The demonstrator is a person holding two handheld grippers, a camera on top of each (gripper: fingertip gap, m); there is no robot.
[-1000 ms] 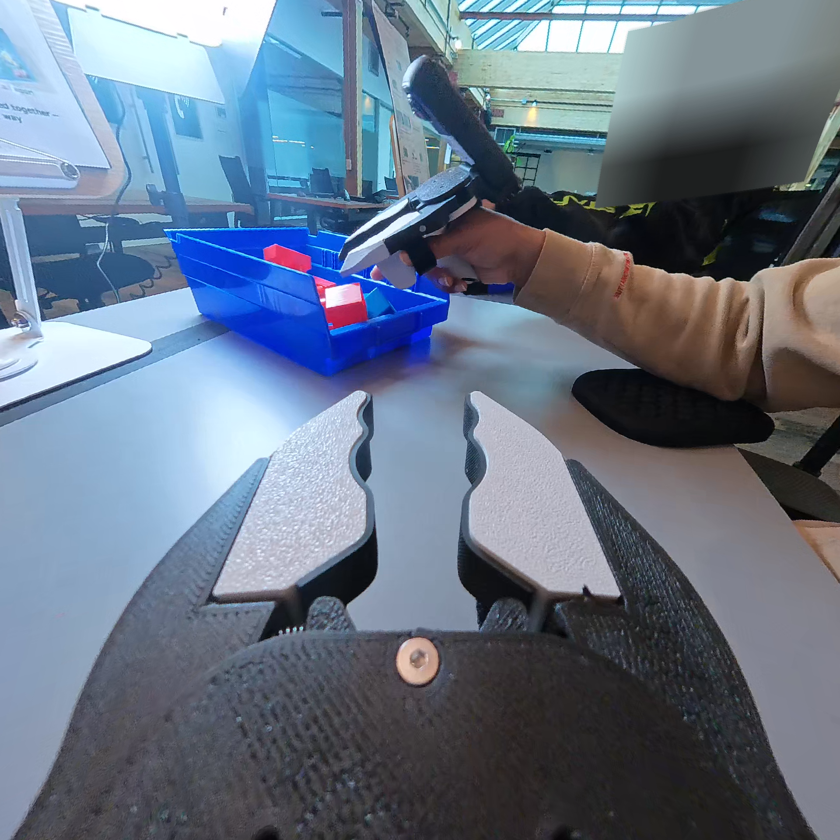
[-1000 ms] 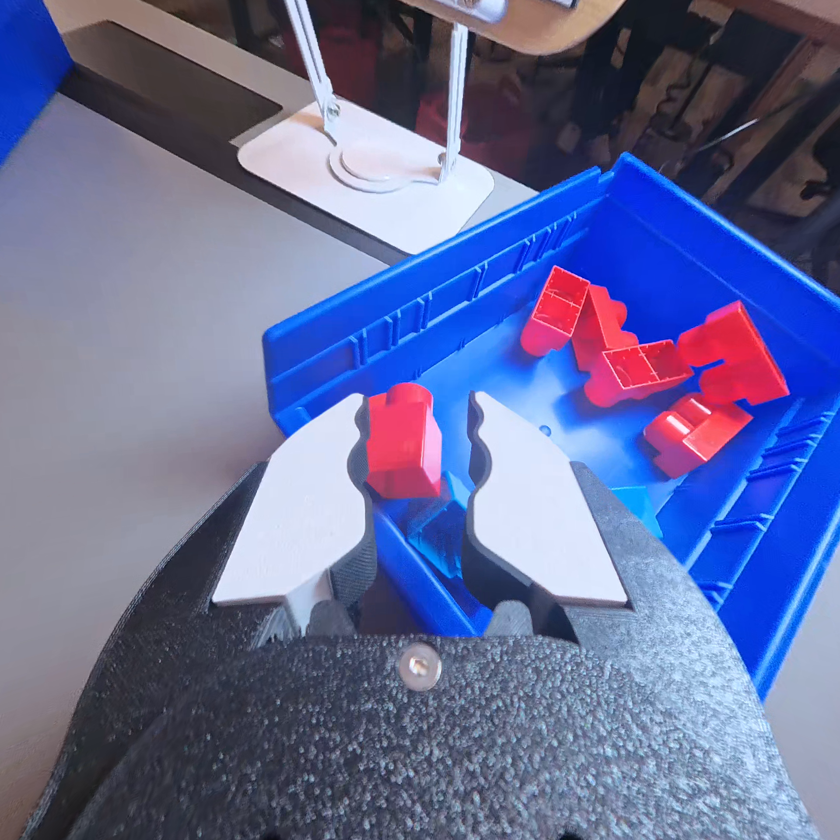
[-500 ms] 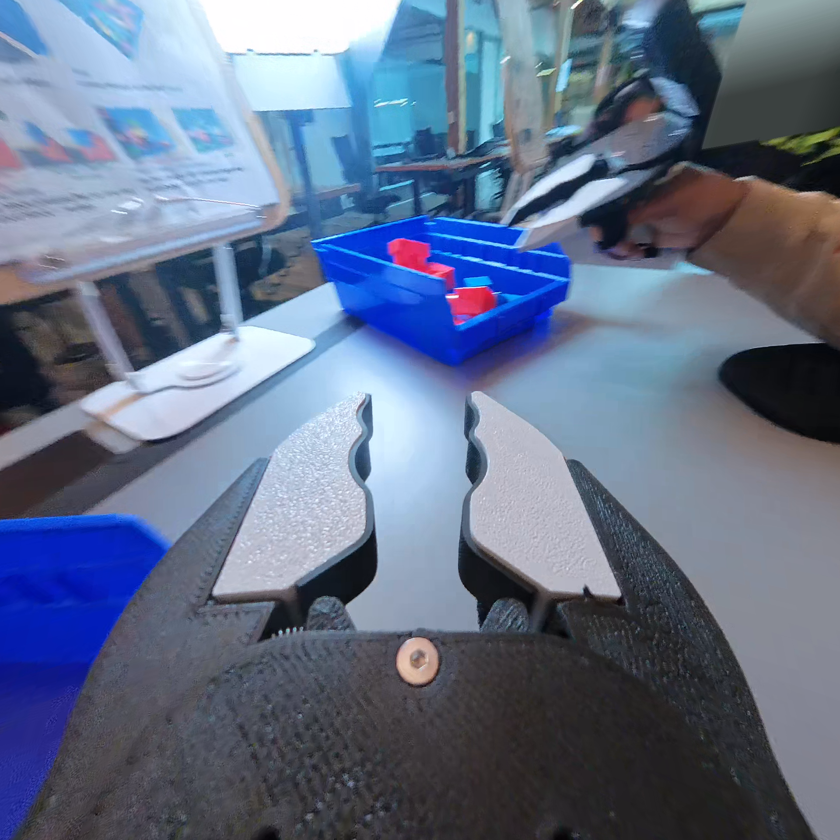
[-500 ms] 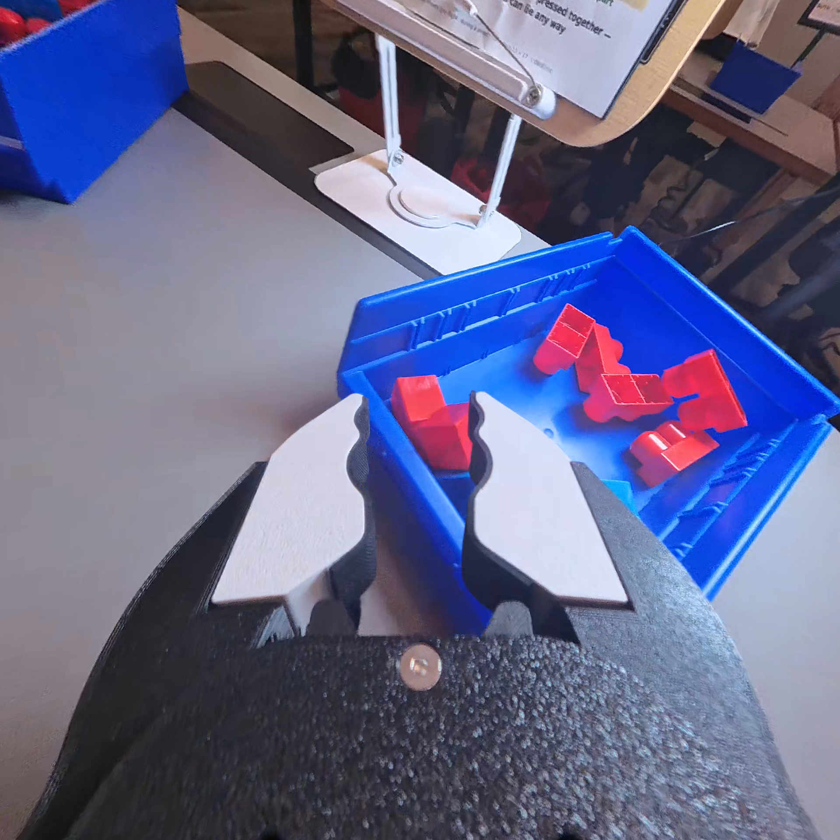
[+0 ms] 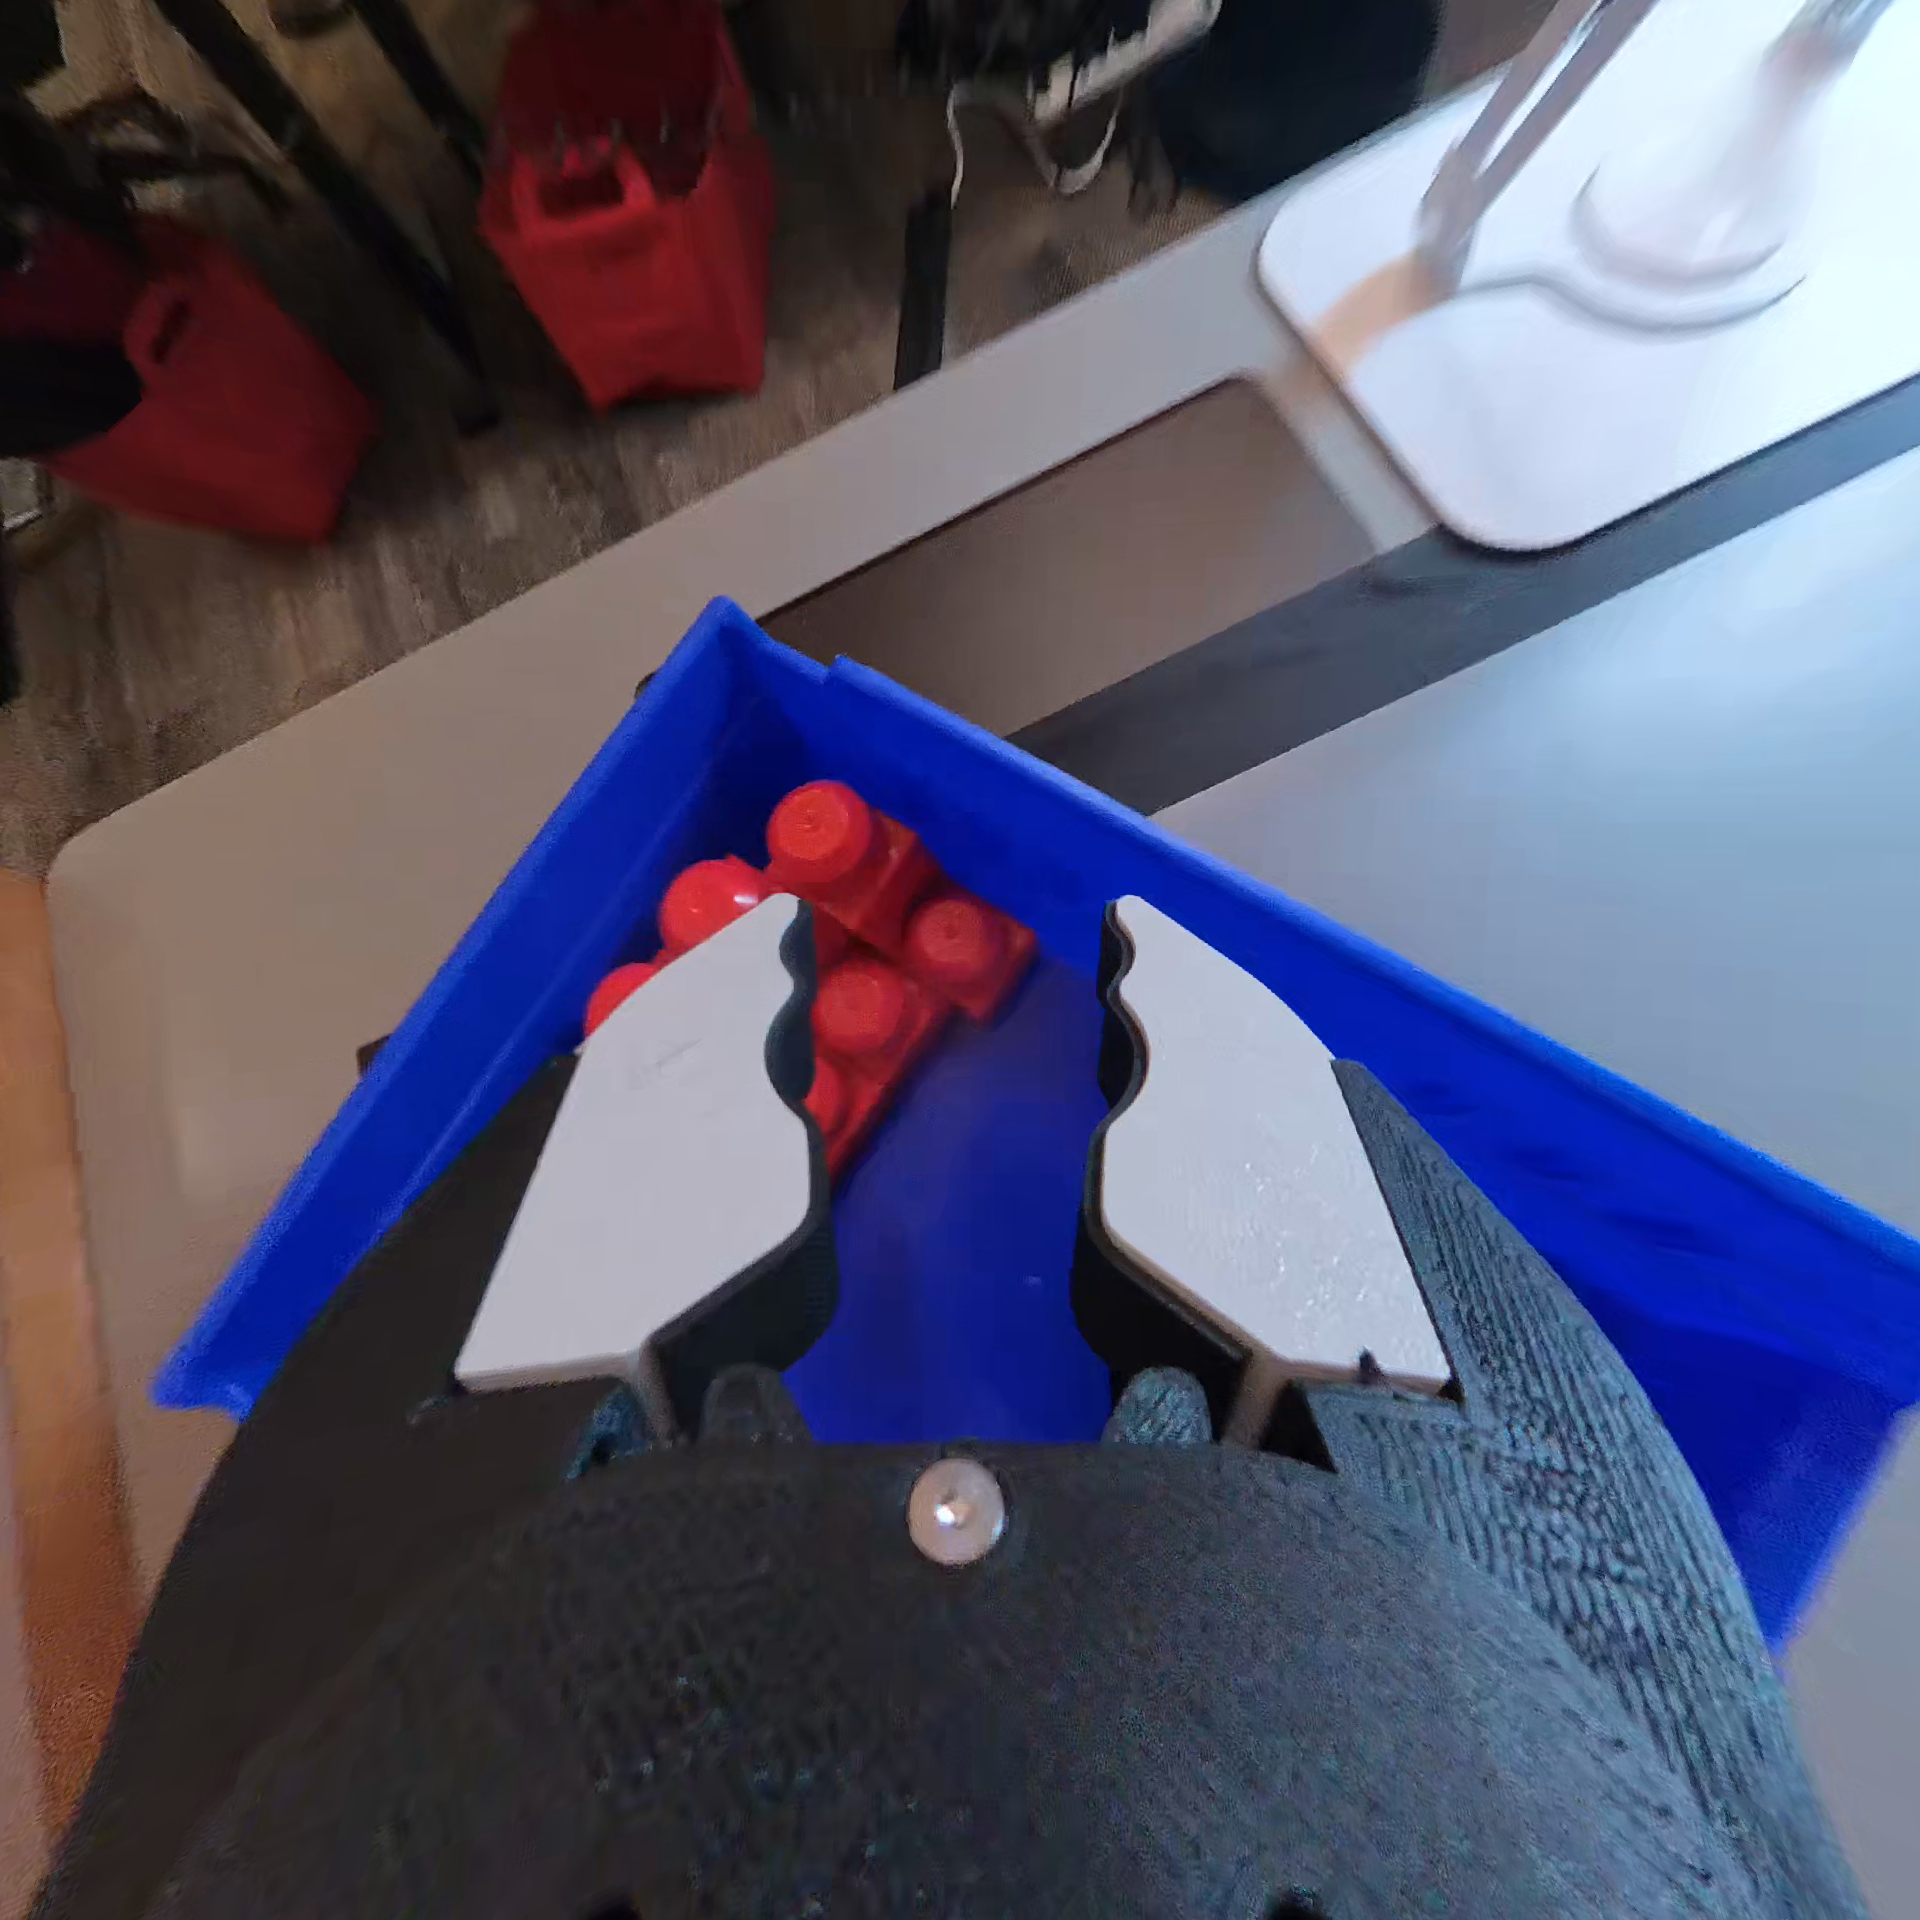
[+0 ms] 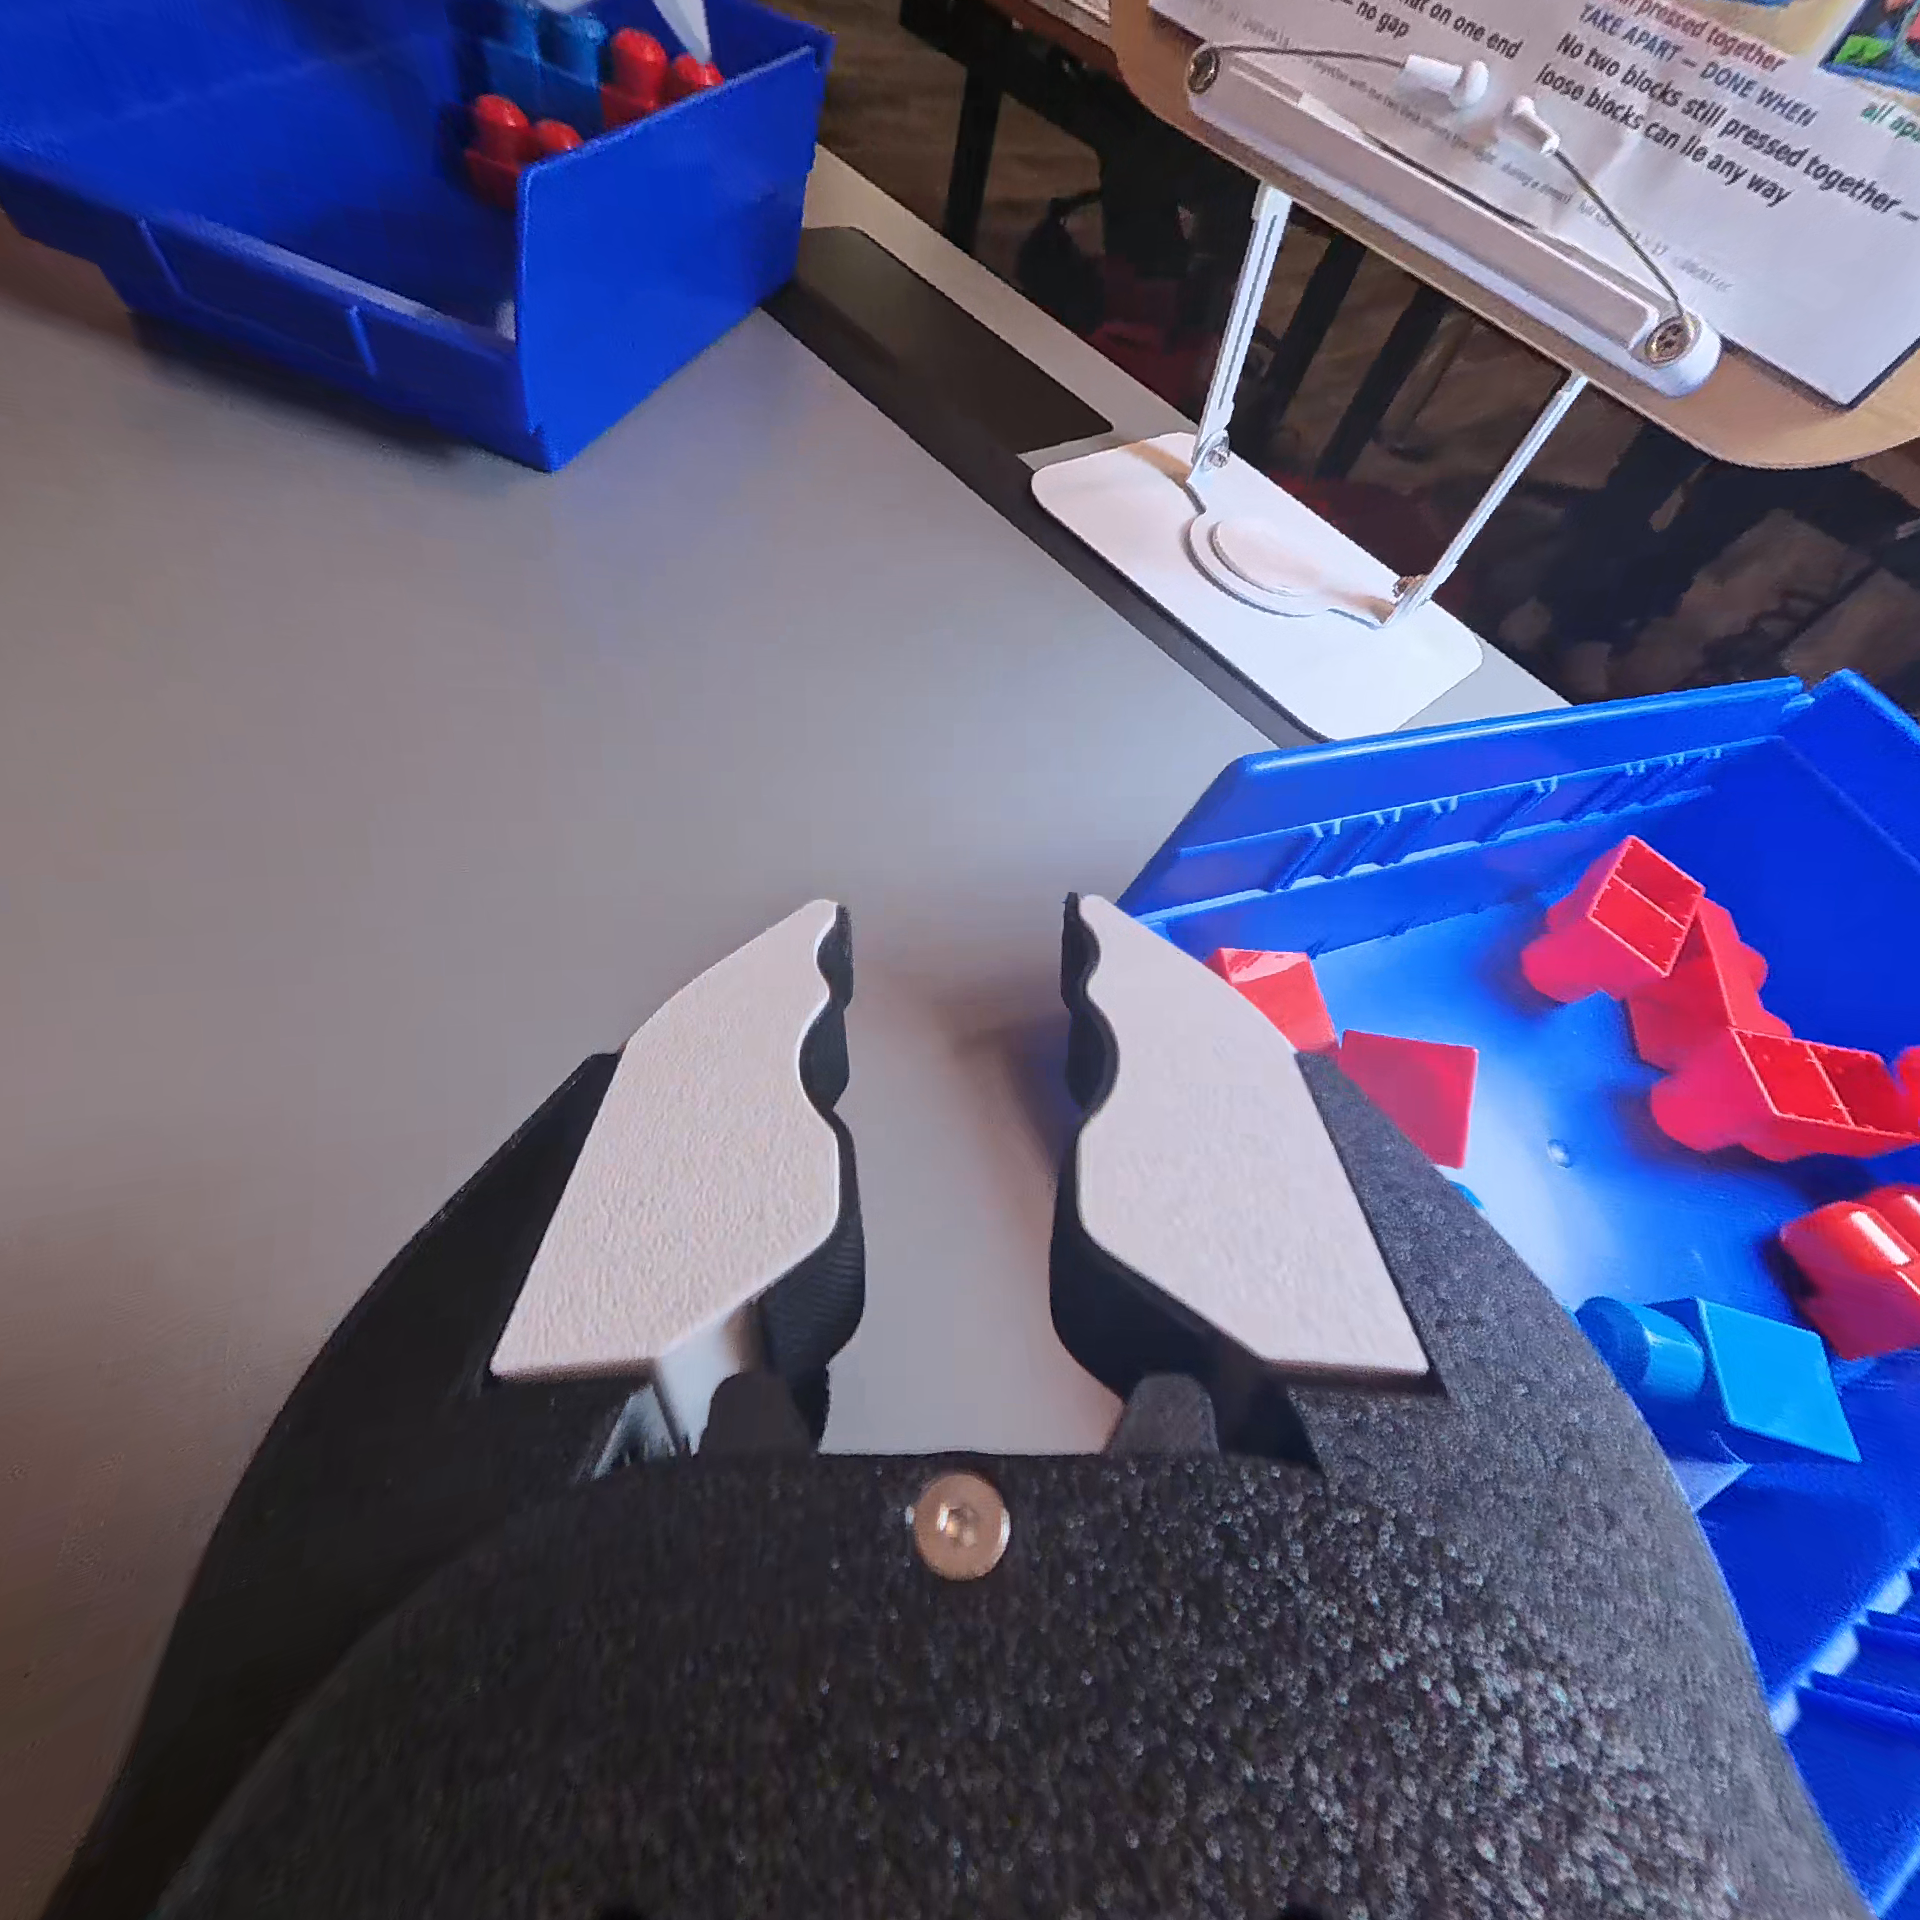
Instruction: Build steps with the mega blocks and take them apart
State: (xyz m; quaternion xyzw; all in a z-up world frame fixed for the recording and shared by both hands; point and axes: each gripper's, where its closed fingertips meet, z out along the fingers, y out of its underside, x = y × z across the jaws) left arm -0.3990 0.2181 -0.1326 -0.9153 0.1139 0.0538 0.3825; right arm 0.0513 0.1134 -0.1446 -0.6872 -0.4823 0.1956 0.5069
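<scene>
My left gripper (image 5: 948,914) is open and reaches down into a blue bin (image 5: 1351,997). A cluster of red mega blocks (image 5: 873,935) with round studs lies in that bin's far corner, just ahead of the fingertips and partly behind the left finger. My right gripper (image 6: 956,914) is open and empty, over the bare grey table (image 6: 416,779), just left of a second blue bin (image 6: 1455,821). That bin holds several loose red blocks (image 6: 1766,1081) and a light blue block (image 6: 1725,1371). The first bin (image 6: 644,260) shows far left with red and blue blocks.
A white stand (image 6: 1268,592) carrying a clipboard with a printed sheet (image 6: 1662,135) sits at the table's back edge between the bins. Its base shows in the left wrist view (image 5: 1621,332). Red bags (image 5: 634,208) stand on the floor beyond the table. There is about 45 cm between the tips of the two grippers.
My left gripper swung left and down into the left bin and opened wider. My right gripper pulled out of the right bin, leaving the red block in it, and moved left over the table.
</scene>
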